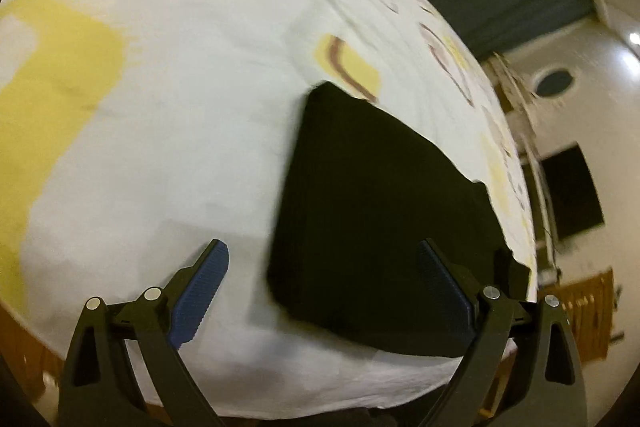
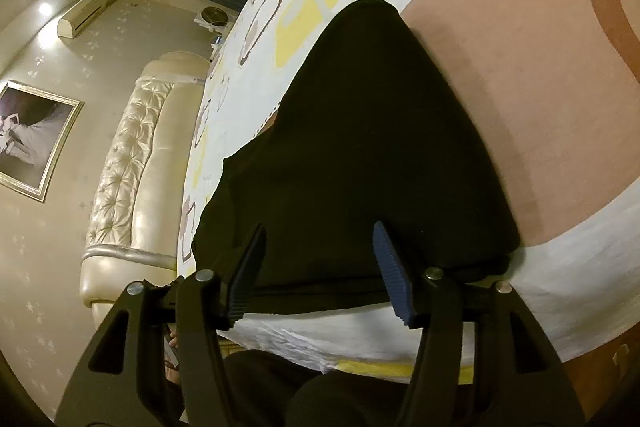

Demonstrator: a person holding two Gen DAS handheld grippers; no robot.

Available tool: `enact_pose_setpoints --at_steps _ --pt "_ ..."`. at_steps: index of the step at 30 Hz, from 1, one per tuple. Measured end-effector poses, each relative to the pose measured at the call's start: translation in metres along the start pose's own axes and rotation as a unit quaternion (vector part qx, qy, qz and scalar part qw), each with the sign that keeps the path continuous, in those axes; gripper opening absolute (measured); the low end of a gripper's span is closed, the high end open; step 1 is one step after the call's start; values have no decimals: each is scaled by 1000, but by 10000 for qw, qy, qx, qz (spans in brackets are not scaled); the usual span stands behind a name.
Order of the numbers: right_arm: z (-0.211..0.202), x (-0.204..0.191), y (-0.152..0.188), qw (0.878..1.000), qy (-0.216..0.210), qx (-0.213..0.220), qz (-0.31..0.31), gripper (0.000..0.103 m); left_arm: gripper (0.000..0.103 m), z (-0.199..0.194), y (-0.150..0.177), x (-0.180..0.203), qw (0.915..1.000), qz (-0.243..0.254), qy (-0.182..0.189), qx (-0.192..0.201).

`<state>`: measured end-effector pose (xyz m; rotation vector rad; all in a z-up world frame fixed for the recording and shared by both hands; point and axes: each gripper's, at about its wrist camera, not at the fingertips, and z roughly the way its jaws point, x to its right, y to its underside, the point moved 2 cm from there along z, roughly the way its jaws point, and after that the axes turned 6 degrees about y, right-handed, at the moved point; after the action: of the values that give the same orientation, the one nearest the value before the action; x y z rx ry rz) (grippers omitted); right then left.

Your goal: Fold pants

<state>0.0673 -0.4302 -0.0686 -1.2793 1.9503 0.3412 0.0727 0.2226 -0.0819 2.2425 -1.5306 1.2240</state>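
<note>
Scene: black pants [image 2: 360, 155] lie folded in a compact block on a patterned bedsheet [image 1: 160, 131], near the bed's near edge.
Left gripper [image 1: 324, 291]: jaws spread wide, holding nothing, poised over the block's left edge.
Right gripper [image 2: 320, 267]: jaws open, empty, above the near hem.
Technique: likely final fold; pinch both near corners evenly, lift together, keep layers aligned.

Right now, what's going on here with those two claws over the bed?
A person is folding black pants on a patterned bedsheet, using a hand-held claw in each hand. The pants lie in a compact dark shape near the bed's edge. Both the left claw and right claw are open, holding nothing.
</note>
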Motion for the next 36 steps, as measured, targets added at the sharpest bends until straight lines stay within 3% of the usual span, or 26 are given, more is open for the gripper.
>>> enact_pose_setpoints --at_steps 3,11,13,14,16,18,21,26,32,36 --pt "0 0 0 10000 5 2 -3 58 94 18 -6 3 9981 -71 532 -287" --pt "2 -3 -1 10000 1 32 -57 66 92 48 -24 17 9959 165 700 -552" --pt "3 -5 -1 10000 1 41 -83 68 71 52 -25 21 9967 166 572 -558" --pt "3 -6 -2 10000 -11 43 -88 69 68 52 -26 20 9970 169 507 -564" --pt "4 -6 -3 9999 -36 50 -86 71 39 52 -25 21 9977 233 272 -574" --pt "4 -6 -4 9999 -82 58 -92 74 19 52 -24 17 9975 109 269 -650" --pt "4 -7 -5 9997 -186 76 -112 81 15 46 -24 21 9983 14 131 -562" --pt "5 -11 -6 9995 -221 122 -187 88 13 32 -26 48 9981 350 -335 -372" --pt "5 -11 -5 9993 -268 174 -188 90 12 8 -26 101 9956 769 -518 -97" --pt "5 -9 -6 9991 -348 194 -110 90 12 6 -22 146 9892 1209 -823 25"
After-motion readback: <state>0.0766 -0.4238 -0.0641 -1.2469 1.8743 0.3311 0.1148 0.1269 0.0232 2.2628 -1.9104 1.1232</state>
